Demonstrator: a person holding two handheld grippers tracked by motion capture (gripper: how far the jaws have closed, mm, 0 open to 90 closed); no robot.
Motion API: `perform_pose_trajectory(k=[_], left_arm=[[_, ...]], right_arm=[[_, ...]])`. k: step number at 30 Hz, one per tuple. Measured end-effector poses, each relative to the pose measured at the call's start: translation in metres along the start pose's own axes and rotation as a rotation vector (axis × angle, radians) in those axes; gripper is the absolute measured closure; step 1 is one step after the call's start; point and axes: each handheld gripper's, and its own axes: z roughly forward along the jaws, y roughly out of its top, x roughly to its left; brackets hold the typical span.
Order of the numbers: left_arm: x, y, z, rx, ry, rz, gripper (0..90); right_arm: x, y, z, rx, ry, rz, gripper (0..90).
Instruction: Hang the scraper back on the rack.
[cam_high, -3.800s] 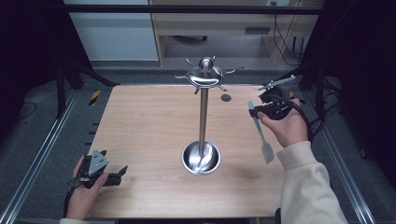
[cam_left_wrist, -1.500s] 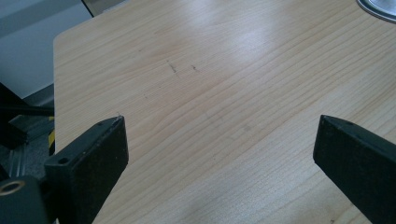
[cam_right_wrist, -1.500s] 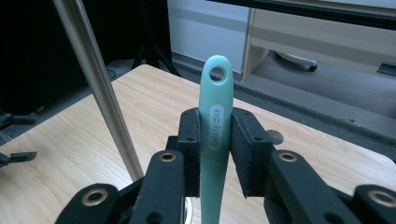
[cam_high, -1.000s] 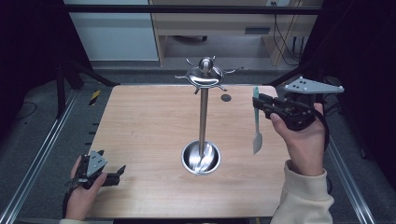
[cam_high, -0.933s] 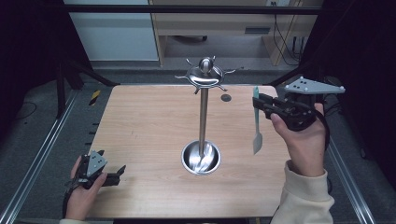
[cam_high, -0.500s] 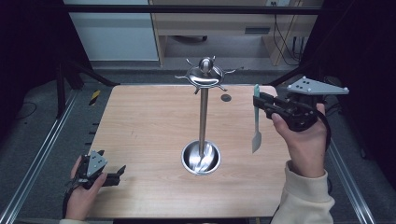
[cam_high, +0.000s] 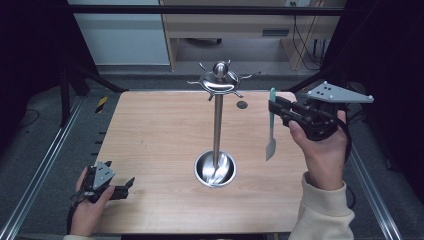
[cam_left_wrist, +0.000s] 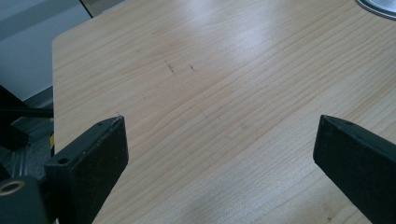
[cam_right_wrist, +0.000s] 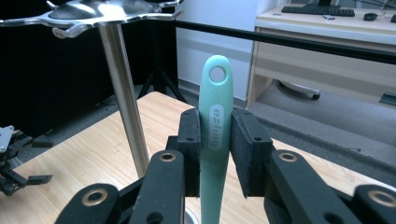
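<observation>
The left hand-held gripper (cam_high: 127, 185) is resting wide open and empty at the bench (cam_high: 155, 135) corner; the hooked stand (cam_high: 218, 82) is rising mid-bench, left of the right hand-held gripper (cam_high: 274, 107), which is clamping the green spatula (cam_right_wrist: 215, 140) upright, its hang-hole on top

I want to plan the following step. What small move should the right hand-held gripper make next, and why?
Probably carry the green spatula left and up toward a hook of the metal stand. The right hand-held gripper grips it upright, hanging hole on top, held beside the stand and lower than the hooks.
</observation>
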Motion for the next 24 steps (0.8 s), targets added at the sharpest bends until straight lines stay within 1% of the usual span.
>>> perform_pose_trajectory(k=[3, 7, 13, 16, 19, 22, 24], left_arm=[[0.0, 0.0, 0.0, 0.001, -0.002, 0.001, 3.0], [-0.001, 0.0, 0.0, 0.004, -0.002, 0.006, 3.0], [-0.001, 0.0, 0.0, 0.003, -0.005, 0.004, 3.0], [-0.001, 0.0, 0.0, 0.004, -0.005, 0.006, 3.0], [-0.001, 0.0, 0.0, 0.007, -0.007, 0.009, 3.0], [-0.001, 0.0, 0.0, 0.008, -0.007, 0.009, 3.0], [-0.001, 0.0, 0.0, 0.01, -0.01, 0.011, 3.0]], right_arm=[[0.004, 0.001, 0.003, -0.005, 0.012, -0.007, 74.2], [0.007, 0.0, 0.006, -0.004, 0.011, -0.015, 74.2], [0.014, 0.001, 0.011, -0.009, 0.023, -0.037, 74.2], [0.02, 0.001, 0.016, -0.023, 0.031, -0.055, 74.2], [0.023, 0.001, 0.017, -0.031, 0.035, -0.062, 74.3], [0.027, 0.002, 0.017, -0.06, 0.035, -0.073, 74.2], [0.028, 0.002, 0.017, -0.061, 0.038, -0.077, 74.2]])
